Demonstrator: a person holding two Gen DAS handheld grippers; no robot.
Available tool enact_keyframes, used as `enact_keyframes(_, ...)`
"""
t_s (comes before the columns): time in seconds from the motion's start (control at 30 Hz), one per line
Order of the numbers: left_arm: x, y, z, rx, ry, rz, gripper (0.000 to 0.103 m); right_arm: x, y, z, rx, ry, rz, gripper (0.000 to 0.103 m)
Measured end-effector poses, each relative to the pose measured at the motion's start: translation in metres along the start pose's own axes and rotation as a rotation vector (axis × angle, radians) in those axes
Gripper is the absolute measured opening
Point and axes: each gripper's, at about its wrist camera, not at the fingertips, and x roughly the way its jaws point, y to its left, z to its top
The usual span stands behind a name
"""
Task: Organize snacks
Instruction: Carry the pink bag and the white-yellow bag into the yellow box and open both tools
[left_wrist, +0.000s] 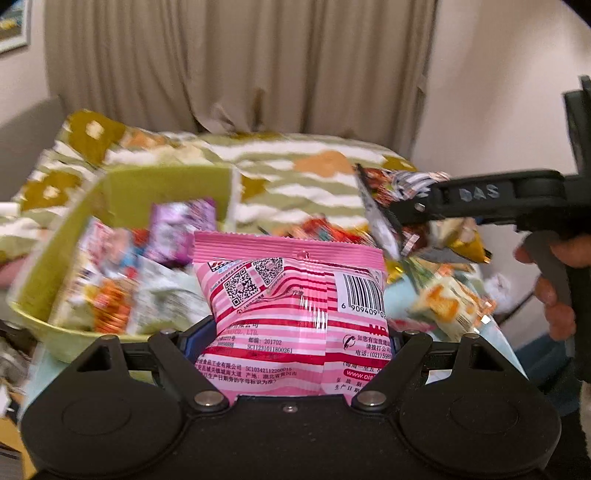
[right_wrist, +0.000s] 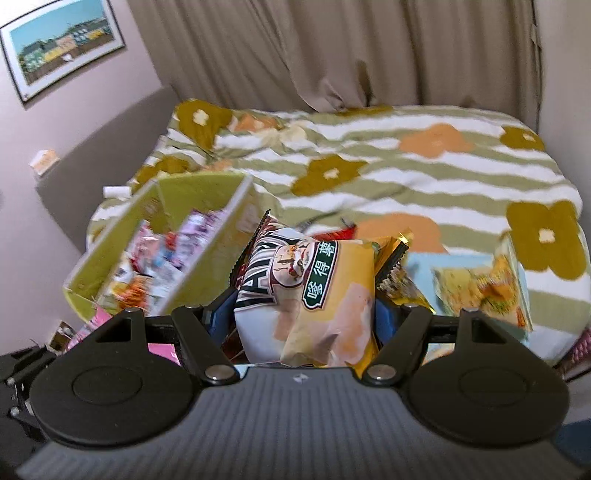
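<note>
snacks are in both grippers. the left gripper (left_wrist: 295, 332) is clamped on a pink striped packet (left_wrist: 291, 310), back side showing, with a barcode and two qr codes on it; the packet stands upright between the blue pads. the right gripper (right_wrist: 306, 317) squeezes a yellow packet (right_wrist: 332, 295) with green-framed lettering, and a black-and-white wrapper is bunched in with it on the left, so it grips more than one packet.

just beyond the left gripper sits a green box (left_wrist: 44, 266), its walls upright, filled with mixed small packets, a purple packet (left_wrist: 181, 232) among them; all of that is blurred. in the left view the right gripper comes in from the right, held by a hand (left_wrist: 557, 291), its packets hanging over a loose pile of snacks (left_wrist: 447, 299) on a light blue surface. in the right view the box stands left of the gripper, and another yellow packet (right_wrist: 480, 288) lies to the right on the blue.

behind lies a bed with a striped flower quilt (right_wrist: 406, 166). further back hang beige curtains (right_wrist: 332, 48), and a framed picture (right_wrist: 59, 44) is on the wall at left.
</note>
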Motion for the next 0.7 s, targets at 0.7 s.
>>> enact_keyframes(0.7,0.035,0.179,0.117,0.002,-0.068,0.06,0.086,0.069,0.137,0.086,0.01,-0.089,-0.004,0.088)
